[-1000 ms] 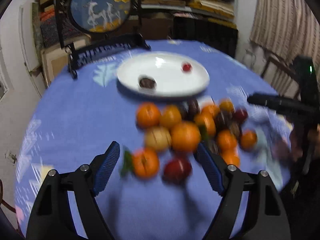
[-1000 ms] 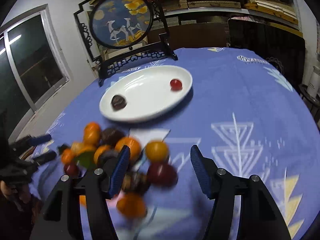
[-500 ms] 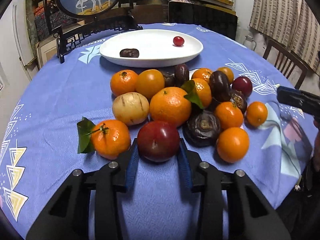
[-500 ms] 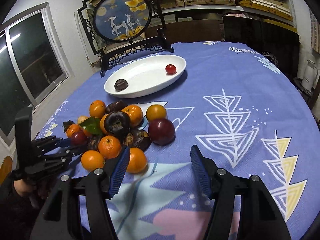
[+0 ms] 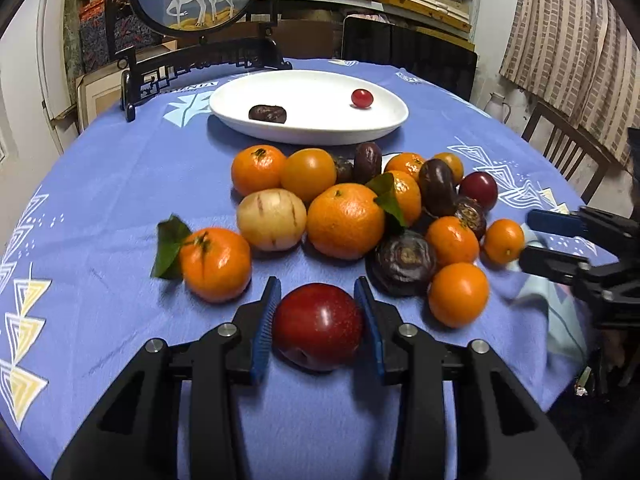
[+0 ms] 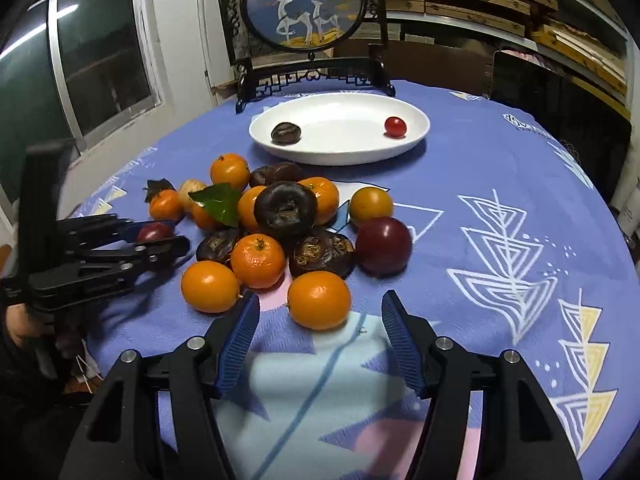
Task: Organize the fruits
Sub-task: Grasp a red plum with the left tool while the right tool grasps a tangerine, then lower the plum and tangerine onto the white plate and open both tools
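Two plums point(image 5: 318, 326) | one in left tool point(image 5: 318, 322) | plate point(image 5: 384, 130): two fruits

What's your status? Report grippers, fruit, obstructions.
Left gripper shut on red plum. Right gripper open, empty, just short of an orange. White plate beyond the fruit pile; pile between.

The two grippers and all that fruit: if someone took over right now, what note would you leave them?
Left gripper: shut on the red plum at the near edge of the pile, plum still on the cloth.
Right gripper: open, empty, just short of an orange fruit.
White plate: holds only a dark wrinkled fruit and a small red fruit.
Done: two fruits plated.
Left: the rest of the pile sits on the blue tablecloth, unsorted; probably lift the plum next.
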`<state>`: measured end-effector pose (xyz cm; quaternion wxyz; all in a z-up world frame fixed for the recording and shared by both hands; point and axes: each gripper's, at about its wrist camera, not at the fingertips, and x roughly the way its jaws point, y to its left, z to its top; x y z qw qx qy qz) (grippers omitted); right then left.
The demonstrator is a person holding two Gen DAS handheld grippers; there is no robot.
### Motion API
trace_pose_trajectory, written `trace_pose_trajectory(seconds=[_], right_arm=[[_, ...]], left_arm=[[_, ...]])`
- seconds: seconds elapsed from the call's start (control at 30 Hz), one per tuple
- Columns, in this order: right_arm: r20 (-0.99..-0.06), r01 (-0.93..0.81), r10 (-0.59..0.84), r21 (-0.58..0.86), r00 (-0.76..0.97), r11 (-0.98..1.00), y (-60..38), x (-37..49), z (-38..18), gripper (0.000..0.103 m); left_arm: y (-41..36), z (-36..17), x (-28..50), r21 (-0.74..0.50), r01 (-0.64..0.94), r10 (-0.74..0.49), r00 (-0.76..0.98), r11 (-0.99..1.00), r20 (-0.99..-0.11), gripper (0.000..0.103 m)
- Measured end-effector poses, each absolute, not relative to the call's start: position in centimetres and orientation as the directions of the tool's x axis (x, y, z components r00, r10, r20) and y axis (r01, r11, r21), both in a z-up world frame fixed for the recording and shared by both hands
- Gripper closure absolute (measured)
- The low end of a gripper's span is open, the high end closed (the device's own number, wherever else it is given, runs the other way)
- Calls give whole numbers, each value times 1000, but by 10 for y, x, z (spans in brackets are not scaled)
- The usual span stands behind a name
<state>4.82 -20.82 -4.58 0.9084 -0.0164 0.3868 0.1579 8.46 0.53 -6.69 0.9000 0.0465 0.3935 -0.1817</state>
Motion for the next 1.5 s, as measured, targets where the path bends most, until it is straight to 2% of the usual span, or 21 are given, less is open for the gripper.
trace_pose_trajectory(seconds=[0.1, 0.13, 0.23, 0.27, 0.57, 0.73, 0.97, 1.3, 1.37, 1.43, 1.5], right_arm=[[-722, -297, 266, 88, 639, 951, -202, 57, -53, 39], [-730, -294, 268, 96, 629, 951, -201, 60, -56, 43], [-751, -290, 300, 151, 588, 945, -202, 68, -65, 65], [-742, -289, 303, 153, 598, 945, -203, 66, -64, 66], [-681, -308, 426, 295, 596, 904, -223, 54, -39, 66], [-641, -314, 440, 308, 629, 898, -234, 68, -7, 66], [-628, -295, 441, 328, 642, 897, -240, 154, 24, 66], [-675, -202, 406, 363, 617, 910, -234, 276, -5, 66], [-685, -188, 394, 358, 613, 915, -230, 293, -11, 62], [-691, -167, 386, 364, 611, 916, -230, 304, -14, 58], [-685, -164, 379, 359, 622, 919, -229, 303, -12, 58]], left_arm=[[10, -65, 79, -74, 360, -299, 623, 930, -723, 66], [11, -64, 77, -76, 360, -301, 624, 930, -721, 66], [14, -61, 75, -80, 357, -303, 628, 930, -717, 66], [15, -61, 74, -82, 357, -305, 628, 930, -716, 66], [13, -40, 70, -94, 384, -340, 646, 918, -683, 66], [6, -17, 96, -117, 408, -375, 639, 905, -671, 66], [-26, 7, 176, -114, 418, -382, 642, 901, -665, 66], [-63, -18, 280, -101, 394, -328, 566, 913, -756, 65], [-66, -26, 293, -105, 379, -311, 538, 919, -783, 65], [-65, -32, 300, -122, 365, -310, 516, 923, -799, 62], [-60, -28, 298, -133, 349, -313, 532, 928, -787, 48]])
